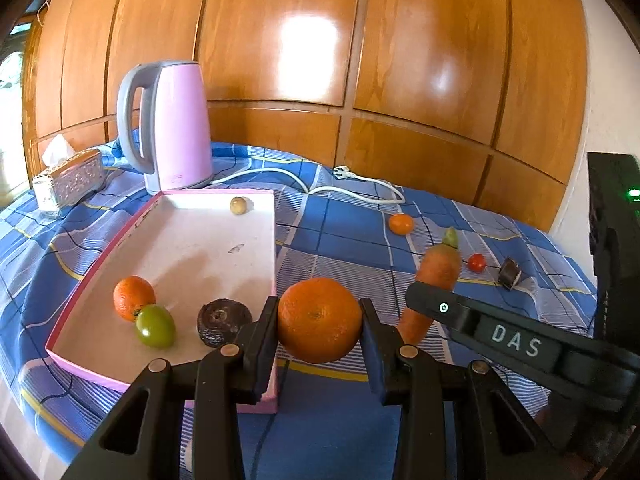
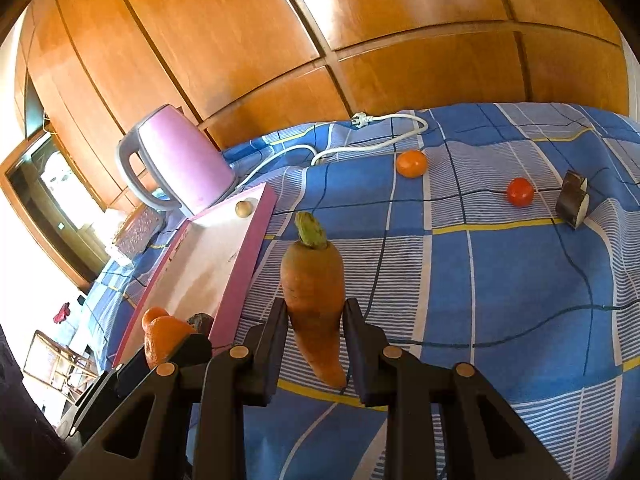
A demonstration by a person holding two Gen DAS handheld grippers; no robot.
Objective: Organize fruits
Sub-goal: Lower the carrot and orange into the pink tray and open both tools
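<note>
The left gripper (image 1: 320, 322) has its jaws pinching a big orange (image 1: 319, 319), low in the middle of the left pic, just right of the pink tray (image 1: 256, 404). The right gripper (image 2: 316, 334) has its jaws pinching a carrot (image 2: 314, 292), green top pointing up, middle of the right pic. In the tray: small orange (image 1: 133, 297) touching a green tomato (image 1: 155, 326), a dark round thing (image 1: 224, 321) & a little brown ball (image 1: 239, 205). On the blue cloth (image 1: 340, 240) at right: tiny orange (image 1: 401, 223), red tomato (image 1: 476, 262).
</note>
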